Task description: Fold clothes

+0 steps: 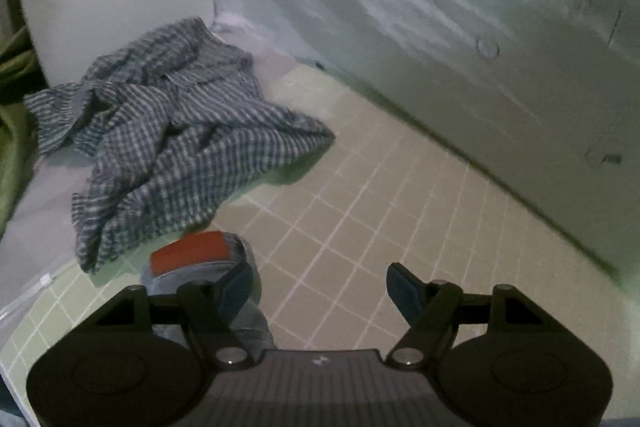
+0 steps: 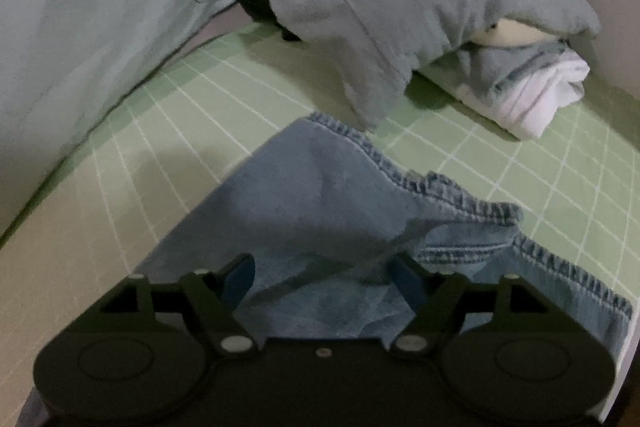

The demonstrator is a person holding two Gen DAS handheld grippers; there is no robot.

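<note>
Left wrist: left tool (image 1: 320,285) open, nothing between fingers, over green grid mat (image 1: 360,211) on desk. Crumpled blue checked shirt (image 1: 168,131) ahead-left; denim piece with orange patch (image 1: 192,255) just by its left finger.

Right wrist: right tool (image 2: 322,277) open, fingers spread over light-blue jeans (image 2: 320,195) on the mat. Grey garment (image 2: 400,7) draped over folded pile (image 2: 532,87) ahead-right.

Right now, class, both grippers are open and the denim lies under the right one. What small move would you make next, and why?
Probably lower the right gripper and close it on the denim. Its fingers are spread with the cloth between them but not pinched, and a hemmed edge lies just ahead on the green grid mat. The left gripper is open over bare mat, holding nothing.
</note>
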